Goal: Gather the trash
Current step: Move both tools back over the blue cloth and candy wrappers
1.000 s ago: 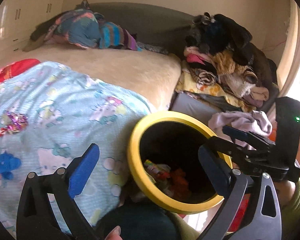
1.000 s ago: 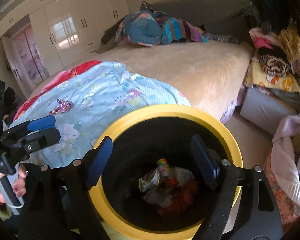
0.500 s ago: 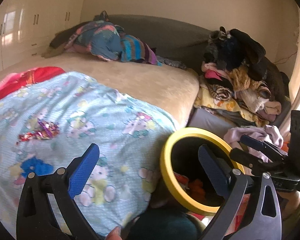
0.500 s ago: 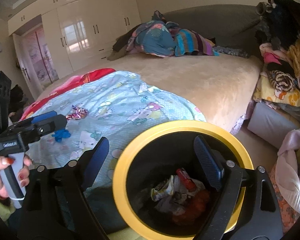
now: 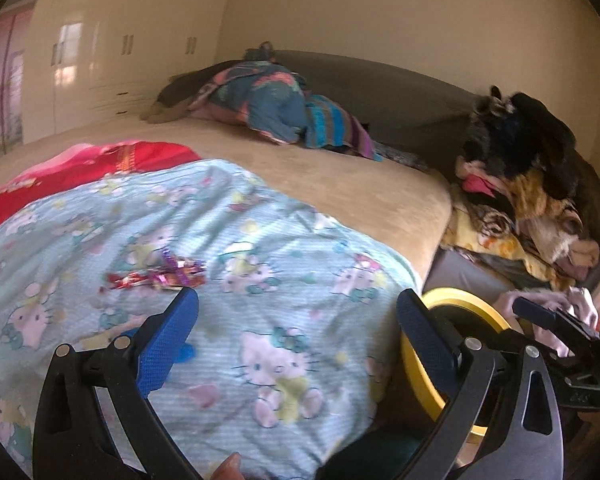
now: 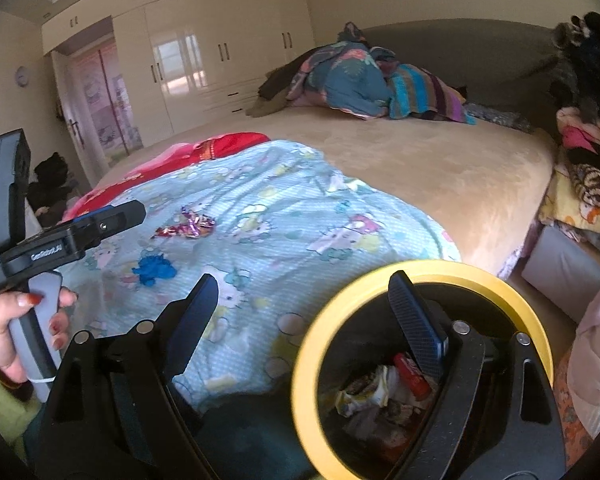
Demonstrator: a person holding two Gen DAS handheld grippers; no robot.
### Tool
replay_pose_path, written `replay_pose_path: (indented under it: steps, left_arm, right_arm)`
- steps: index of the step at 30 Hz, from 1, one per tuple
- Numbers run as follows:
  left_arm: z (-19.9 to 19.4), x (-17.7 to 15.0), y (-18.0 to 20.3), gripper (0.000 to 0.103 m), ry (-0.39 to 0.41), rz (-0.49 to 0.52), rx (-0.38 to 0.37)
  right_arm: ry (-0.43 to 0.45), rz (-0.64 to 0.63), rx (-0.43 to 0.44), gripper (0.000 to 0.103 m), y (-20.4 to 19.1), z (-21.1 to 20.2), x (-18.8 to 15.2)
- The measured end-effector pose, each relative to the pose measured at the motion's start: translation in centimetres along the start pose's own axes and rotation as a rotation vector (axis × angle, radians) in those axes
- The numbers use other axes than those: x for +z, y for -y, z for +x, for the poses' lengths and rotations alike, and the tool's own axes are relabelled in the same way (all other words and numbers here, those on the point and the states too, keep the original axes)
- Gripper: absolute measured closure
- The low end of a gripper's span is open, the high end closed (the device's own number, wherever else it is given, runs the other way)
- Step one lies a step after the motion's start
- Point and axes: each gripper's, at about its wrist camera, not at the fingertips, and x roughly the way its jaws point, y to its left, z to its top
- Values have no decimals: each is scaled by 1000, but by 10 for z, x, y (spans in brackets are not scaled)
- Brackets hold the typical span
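Right, left wrist view first. My left gripper [image 5: 296, 340] has its jaws wide and empty, aimed down over the light blue cartoon blanket [image 5: 228, 240] on the bed [image 5: 360, 184]. The shiny foil wrapper [image 5: 156, 276] lies just beyond the left jaw tip, flat on the blanket. The blue scrap [image 5: 186, 350] is mostly hidden behind that same jaw. Risk as I see it: both bits are thin and sit on soft, rumpled cloth, so a pinch could grab blanket with the trash, or slide the foil away. The frame is blurred, so aim is uncertain. The yellow-rimmed bin [image 5: 456, 308] sits at the right, off the bed edge, with my right gripper's body in front of it.

Right wrist view. My right gripper [image 6: 304, 312] also stands wide with nothing between the jaws; the right jaw hangs over the bin mouth [image 6: 420, 268]. Wrappers are already inside [image 6: 380, 392]. The foil wrapper [image 6: 188, 227] and the blue scrap [image 6: 154, 268] lie far left of these jaws on the blanket, near each other but apart. The left hand [image 6: 16, 336] and its tool sit between me and them, so a collision looks possible if both reach in.

Around: red cloth [image 6: 220, 146] at the blanket's far edge, heaped bedding [image 6: 372, 84] far on the bed, a clothes pile [image 6: 588, 168] at the right, wardrobes [image 6: 220, 40] beyond. None of it blocks the reach.
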Motion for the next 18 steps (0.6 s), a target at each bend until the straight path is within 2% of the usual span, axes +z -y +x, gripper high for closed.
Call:
replay_pose_path:
  steps: [8,18]
  left_arm:
    - [-4,0,-52,7,7,-93,87]
    - [2,-10,-109,7,-28,-191,171]
  right_arm:
    - [-21,-19,42,24,-27,29,11]
    - [-75,-40,134,24,-69,92,37]
